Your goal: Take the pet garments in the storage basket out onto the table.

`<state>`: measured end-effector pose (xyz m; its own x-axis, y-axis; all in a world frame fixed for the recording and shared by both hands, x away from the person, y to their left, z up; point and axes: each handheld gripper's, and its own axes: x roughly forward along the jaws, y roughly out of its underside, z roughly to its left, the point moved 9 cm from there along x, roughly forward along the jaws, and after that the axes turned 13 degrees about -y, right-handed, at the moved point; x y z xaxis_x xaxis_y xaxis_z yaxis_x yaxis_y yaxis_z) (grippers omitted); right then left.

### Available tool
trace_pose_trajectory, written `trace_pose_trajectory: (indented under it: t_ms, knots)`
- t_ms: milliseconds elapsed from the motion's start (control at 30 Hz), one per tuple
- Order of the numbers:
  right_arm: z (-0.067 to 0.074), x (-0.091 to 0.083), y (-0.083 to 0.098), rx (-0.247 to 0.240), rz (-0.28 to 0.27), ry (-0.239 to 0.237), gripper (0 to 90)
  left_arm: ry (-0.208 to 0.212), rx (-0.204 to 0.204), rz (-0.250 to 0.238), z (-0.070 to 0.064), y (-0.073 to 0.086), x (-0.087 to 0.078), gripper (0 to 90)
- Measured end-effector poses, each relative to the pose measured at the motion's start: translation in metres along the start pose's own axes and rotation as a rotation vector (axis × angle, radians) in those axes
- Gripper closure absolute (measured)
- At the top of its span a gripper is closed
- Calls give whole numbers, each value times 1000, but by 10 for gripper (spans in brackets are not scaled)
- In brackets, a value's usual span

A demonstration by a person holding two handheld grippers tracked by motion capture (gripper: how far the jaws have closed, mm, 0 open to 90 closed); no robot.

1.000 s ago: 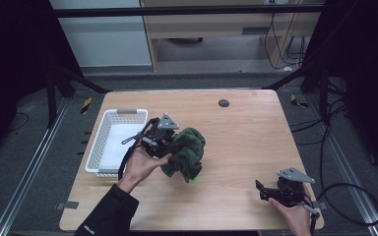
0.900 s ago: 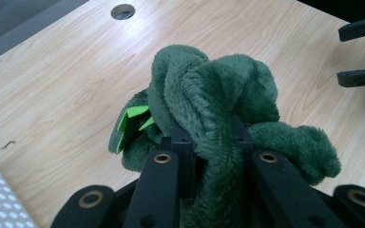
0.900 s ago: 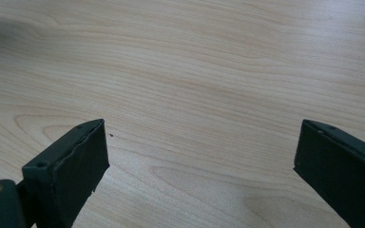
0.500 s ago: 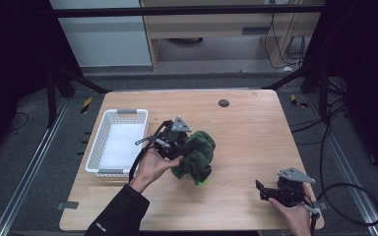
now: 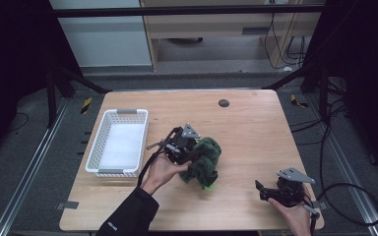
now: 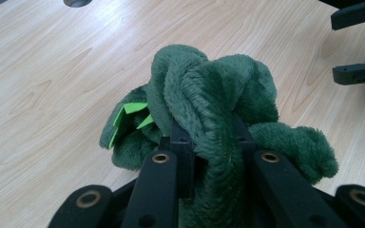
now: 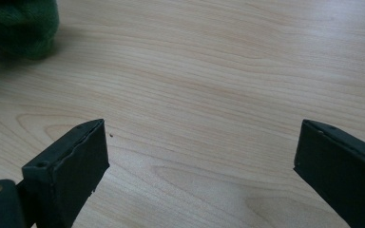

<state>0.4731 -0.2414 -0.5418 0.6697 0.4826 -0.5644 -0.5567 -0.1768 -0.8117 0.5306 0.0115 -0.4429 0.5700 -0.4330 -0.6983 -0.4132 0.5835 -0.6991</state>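
Left gripper (image 5: 189, 150) clamped on the green plush (image 5: 205, 158) mid-tabletop, right of the basket (image 5: 121, 142); right gripper (image 5: 266, 189), jaws apart, near the front right corner

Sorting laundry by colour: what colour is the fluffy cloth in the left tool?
Dark green fluffy cloth with a bright green tag; left gripper view shows it best.

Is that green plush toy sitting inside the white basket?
No, the green toy is out on the wooden table to the right of the basket, clamped in the left gripper.
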Motion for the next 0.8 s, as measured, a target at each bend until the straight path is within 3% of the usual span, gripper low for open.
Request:
trace_pose_trajectory:
  t_ms: [367, 567, 800]
  knots:
    - [0, 0, 0, -3, -2, 1, 40, 11, -2, 44, -8, 18, 25, 714]
    - [1, 1, 0, -3, 2, -1, 40, 3, -2, 72, -6, 26, 31, 610]
    - [0, 2, 1, -7, 7, 0, 40, -3, -14, 90, -4, 31, 31, 413]
